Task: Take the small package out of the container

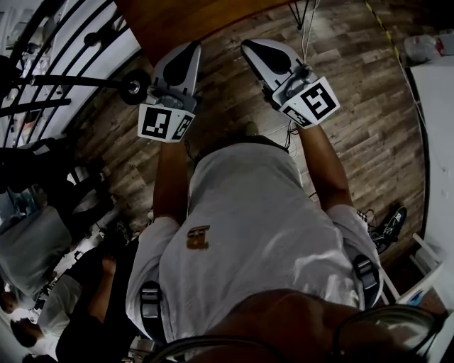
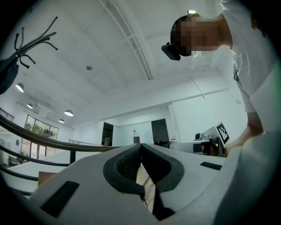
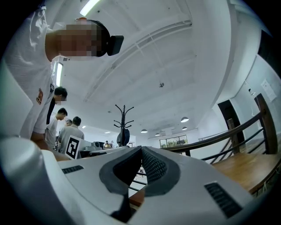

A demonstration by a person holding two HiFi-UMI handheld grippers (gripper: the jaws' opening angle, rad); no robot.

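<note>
Both tongs are clenched and empty. The left gripper [image 1: 191, 47] has its pads meeting at the tips with nothing between them, same in its own view [image 2: 140, 146]. The right gripper [image 1: 250, 45] is likewise closed on nothing [image 3: 141, 149].

Package and container aren't in any view, so I can't say where either is. Both grippers point out level past the person's chest toward a wood top [image 1: 170, 21].

Handling is a guess from the task wording only:
- A small package is probably light, maybe soft or crinkly-wrapped, so slippery and easy to crush.
- Pinch it across its narrow side or by an edge that stands proud of the container wall, with moderate squeeze.
- The container may need steadying with the other gripper.

What each view adds:
- Head view alone shows the floor [image 1: 355, 106], the wood top from above, and both grippers side by side.
- Left gripper view shows mostly ceiling, plus a rail [image 2: 44, 141] and the right gripper's marker cube [image 2: 222, 132].
- Right gripper view alone shows the coat stand [image 3: 123, 125] upright and people [image 3: 70, 127] in the background. The wood top [image 3: 248, 169] sits at its right edge.
</note>
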